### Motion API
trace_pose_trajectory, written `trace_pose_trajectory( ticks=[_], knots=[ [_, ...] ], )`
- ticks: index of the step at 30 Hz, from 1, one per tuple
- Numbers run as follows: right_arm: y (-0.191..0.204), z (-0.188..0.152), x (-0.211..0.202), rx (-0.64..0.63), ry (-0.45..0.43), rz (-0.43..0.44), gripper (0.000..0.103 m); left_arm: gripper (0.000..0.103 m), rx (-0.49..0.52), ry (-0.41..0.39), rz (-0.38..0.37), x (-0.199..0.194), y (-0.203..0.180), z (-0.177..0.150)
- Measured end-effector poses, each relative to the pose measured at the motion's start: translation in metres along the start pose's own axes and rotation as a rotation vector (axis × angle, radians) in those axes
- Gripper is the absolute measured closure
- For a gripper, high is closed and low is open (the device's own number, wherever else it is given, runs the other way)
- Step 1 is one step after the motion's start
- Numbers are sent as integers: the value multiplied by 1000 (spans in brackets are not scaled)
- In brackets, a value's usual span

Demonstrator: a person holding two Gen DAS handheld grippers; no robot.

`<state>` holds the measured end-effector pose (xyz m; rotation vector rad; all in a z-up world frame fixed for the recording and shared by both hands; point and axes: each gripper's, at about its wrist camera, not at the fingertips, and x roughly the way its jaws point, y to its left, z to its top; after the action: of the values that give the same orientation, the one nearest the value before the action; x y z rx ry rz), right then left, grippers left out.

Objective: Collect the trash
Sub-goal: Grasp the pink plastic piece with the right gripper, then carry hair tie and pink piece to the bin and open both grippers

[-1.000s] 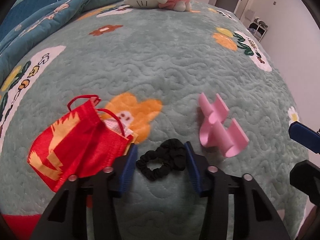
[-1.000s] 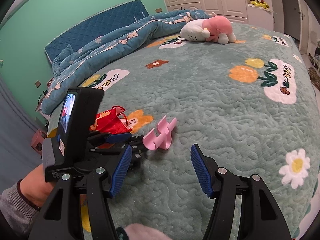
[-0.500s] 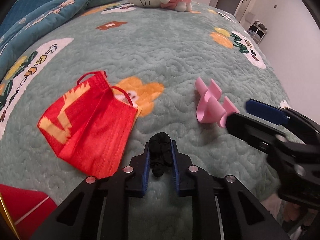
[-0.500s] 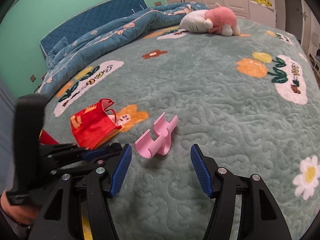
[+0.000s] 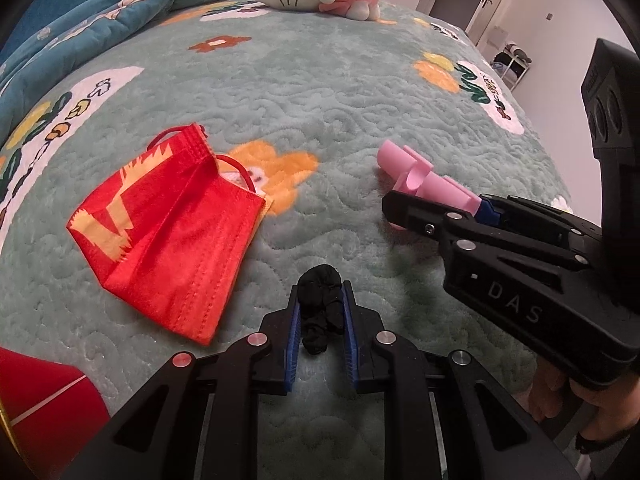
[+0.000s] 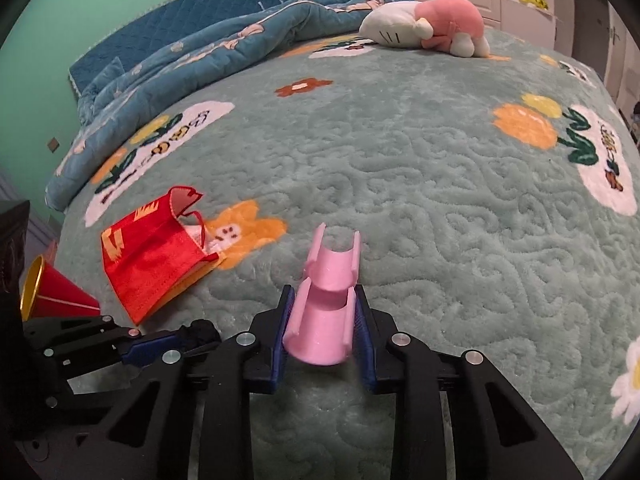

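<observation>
— What has the left gripper (image 5: 320, 316) got?

— A black hair scrunchie (image 5: 320, 304), bunched up and clamped between the blue pads (image 5: 294, 332), low over the quilted green bedspread (image 5: 320, 92). The jaws are drawn in tight on it, and a fold of the fabric pokes out past the fingertips.

— And the right gripper (image 6: 322, 324)?

— Its jaws are closing around a pink plastic hair claw clip (image 6: 326, 300). The wide end of the clip sits between the two blue pads, which lie against its sides (the left-wrist view shows the same thing from the side, with the clip's prongs sticking out beyond the black finger). The prongs point away from the camera, towards the far end of the bed.

— Anything else lying about?

— A red face mask (image 5: 168, 228) with yellow markings lies flat on the bedspread to the left of both grippers, its ear loops over an orange flower print. It is apart from the scrunchie and the clip. A red cone-shaped cup with a gold rim (image 6: 52, 292) lies on its side at the bed's near left edge, just beside the mask.

— Further back?

— A pink-and-white plush toy (image 6: 432, 26) lies near the far end, next to a rumpled blue duvet (image 6: 208, 48). A hand (image 5: 592, 412) shows under the right gripper's handle.
</observation>
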<state>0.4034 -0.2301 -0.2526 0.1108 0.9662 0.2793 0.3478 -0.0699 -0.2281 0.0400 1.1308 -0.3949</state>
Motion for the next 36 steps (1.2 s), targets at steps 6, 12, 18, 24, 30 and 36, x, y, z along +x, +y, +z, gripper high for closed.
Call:
trace_pose_trajectory(
  ticks=[6,12,18,24,30,36],
  knots=[
    [1,-3,-9,-23,-20,18,79,83,-5,-3,1,0,0,0],
    [0,-14,-34,-18,-36,41,79,84,0,-2,0,-7,-5,-7],
    [5,-31,-73,-25,-53,52,79,84,3,-7,-8,-27,-17,-19],
    [9,-56,-131,-18,-80,63,79,84,37,-38,-10,-64,-39,-37],
    [18,-91,-200,-15,-124,68,78,84,87,-80,-14,-110,-71,-60],
    [16,-134,-264,19,-189,52,78,84,184,-112,-48,-145,-120,-85]
  ],
)
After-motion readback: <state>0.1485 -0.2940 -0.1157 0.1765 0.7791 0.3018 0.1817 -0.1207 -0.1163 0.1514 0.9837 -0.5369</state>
